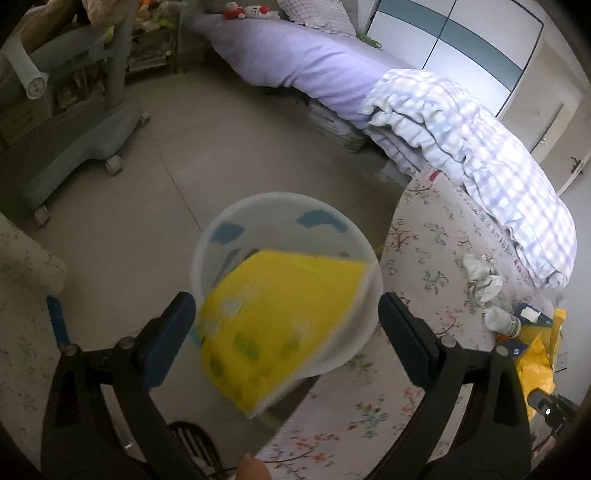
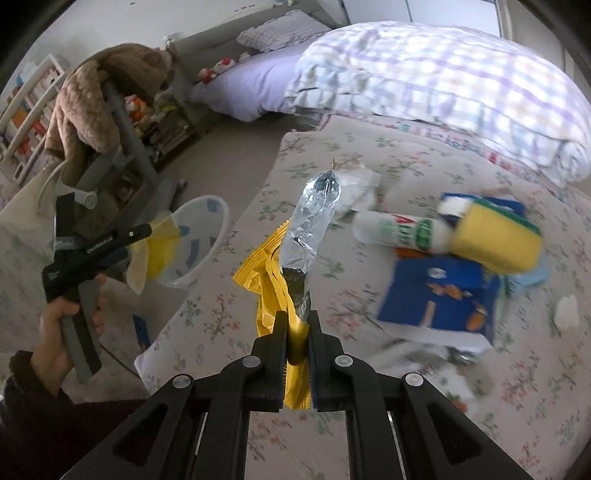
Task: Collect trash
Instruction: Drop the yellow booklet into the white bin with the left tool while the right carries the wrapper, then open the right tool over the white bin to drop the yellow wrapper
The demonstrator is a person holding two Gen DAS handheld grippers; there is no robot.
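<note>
Ahead of me a lilac bed [image 1: 306,55] carries a folded checked quilt [image 1: 480,155] and small red-and-white plush toys [image 1: 243,11]. A grey wheeled chair [image 1: 74,147] stands on the tiled floor [image 1: 207,155], a brown fleece [image 2: 96,96] draped over its back, bookshelves [image 2: 26,107] behind.

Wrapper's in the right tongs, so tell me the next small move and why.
Probably carry the right tongs, shut on the yellow foil wrapper, leftward over the white bin on the floor beside the bed. The left tongs are open, their yellow packet dropping in.
</note>
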